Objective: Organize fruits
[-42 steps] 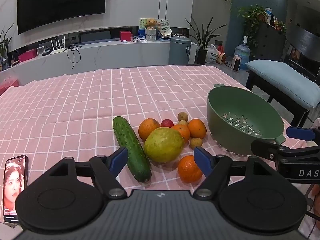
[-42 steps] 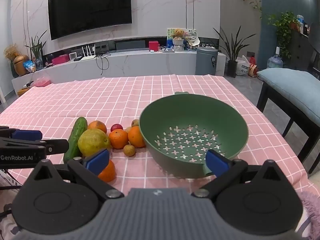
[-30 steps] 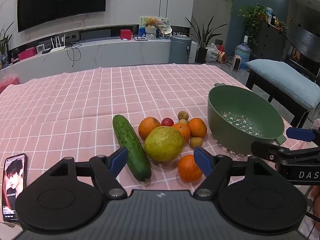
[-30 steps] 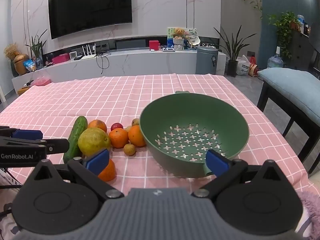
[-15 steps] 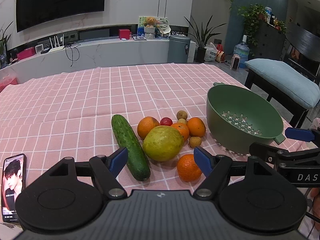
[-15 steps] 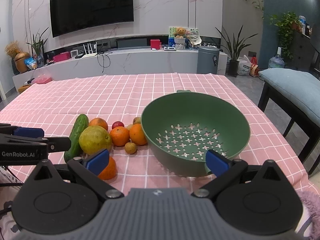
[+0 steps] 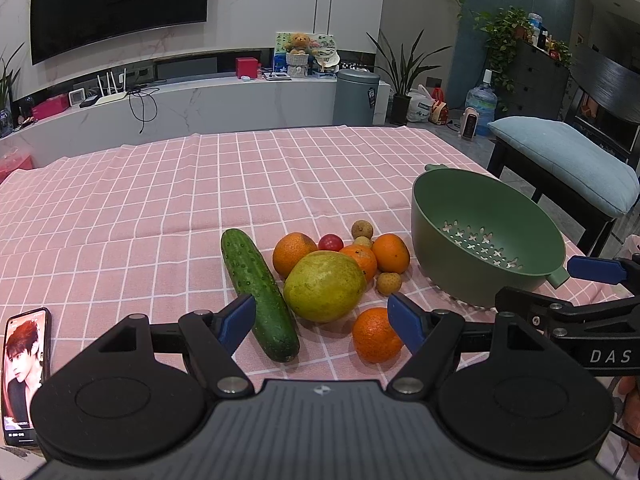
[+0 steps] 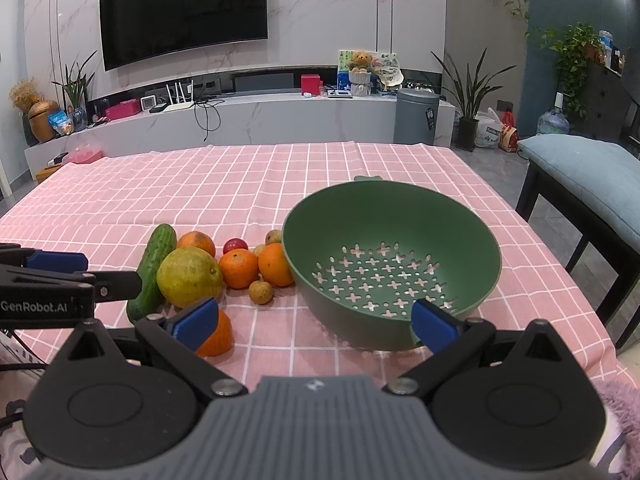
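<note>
Fruits lie in a cluster just left of the green colander (image 8: 392,268), all on the pink checked surface (image 7: 160,208), none in the bowl yet. The left gripper (image 7: 322,318) has its fingers spread wide with nothing between them, aimed at the big yellow-green fruit (image 7: 324,286) beside the cucumber (image 7: 256,292), the near orange (image 7: 376,334) by its right finger. The right gripper (image 8: 314,320) also stands wide and empty, facing the colander. Over the last second or so almost nothing has changed: both views have only drifted slightly and no fruit has moved. I judge the sorting has not begun; a first reach into the cluster seems next. A phone (image 7: 26,364) lies far left of the colander.
</note>
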`<state>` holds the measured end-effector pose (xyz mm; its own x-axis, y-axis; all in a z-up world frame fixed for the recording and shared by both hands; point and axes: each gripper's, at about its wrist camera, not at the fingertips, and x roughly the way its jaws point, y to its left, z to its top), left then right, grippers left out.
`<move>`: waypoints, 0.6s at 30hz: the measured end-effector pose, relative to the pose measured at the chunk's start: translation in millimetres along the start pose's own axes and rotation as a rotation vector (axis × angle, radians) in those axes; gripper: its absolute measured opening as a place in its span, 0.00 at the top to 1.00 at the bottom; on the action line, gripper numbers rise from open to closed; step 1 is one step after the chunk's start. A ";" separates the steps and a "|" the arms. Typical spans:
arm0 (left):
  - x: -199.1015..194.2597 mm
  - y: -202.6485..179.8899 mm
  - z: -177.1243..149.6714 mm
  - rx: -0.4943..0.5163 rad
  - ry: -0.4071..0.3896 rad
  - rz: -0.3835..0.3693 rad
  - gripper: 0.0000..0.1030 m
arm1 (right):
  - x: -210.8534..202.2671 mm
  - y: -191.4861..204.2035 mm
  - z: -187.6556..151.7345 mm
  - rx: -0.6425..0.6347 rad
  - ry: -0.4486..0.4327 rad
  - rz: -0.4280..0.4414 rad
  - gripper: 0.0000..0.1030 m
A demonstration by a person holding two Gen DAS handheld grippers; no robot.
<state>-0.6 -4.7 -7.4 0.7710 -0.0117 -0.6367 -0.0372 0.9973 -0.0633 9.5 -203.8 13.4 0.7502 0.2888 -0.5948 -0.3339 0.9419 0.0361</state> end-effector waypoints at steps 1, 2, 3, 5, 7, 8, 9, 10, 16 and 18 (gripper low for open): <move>-0.4 0.7 0.9 -0.001 0.000 0.000 0.14 | 0.0 -0.2 -0.1 0.000 0.001 0.000 0.04; -0.2 0.3 0.4 0.000 0.000 0.000 0.15 | 0.0 -0.4 -0.2 0.000 0.002 0.000 0.04; -0.5 0.8 1.0 -0.001 0.000 0.000 0.15 | 0.0 -0.5 -0.3 -0.001 0.003 0.000 0.04; -0.5 0.9 1.1 -0.001 0.001 -0.001 0.14 | 0.5 -0.3 -0.3 -0.003 0.005 0.000 0.04; -0.5 1.0 1.2 -0.001 0.001 0.000 0.15 | 0.8 0.4 0.2 -0.005 0.009 -0.001 0.04; -0.5 1.1 1.2 -0.001 0.001 -0.001 0.15 | 0.7 0.4 0.2 -0.006 0.009 -0.001 0.04; -0.5 1.1 1.2 -0.001 0.001 -0.001 0.15 | 0.7 1.0 0.5 -0.007 0.012 -0.002 0.04; -0.5 1.1 1.2 -0.001 0.001 -0.001 0.15 | 0.7 0.8 0.6 -0.008 0.012 -0.002 0.04; -0.6 1.3 1.4 -0.002 0.001 -0.001 0.15 | 0.7 1.2 0.3 -0.009 0.012 -0.003 0.04; -0.6 1.3 1.4 -0.002 0.001 -0.002 0.15 | 0.7 1.2 0.3 -0.009 0.012 -0.003 0.04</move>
<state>-0.3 -3.3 -6.0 0.7705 -0.0133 -0.6373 -0.0370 0.9972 -0.0656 9.8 -202.4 13.3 0.7443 0.2835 -0.6047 -0.3367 0.9412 0.0268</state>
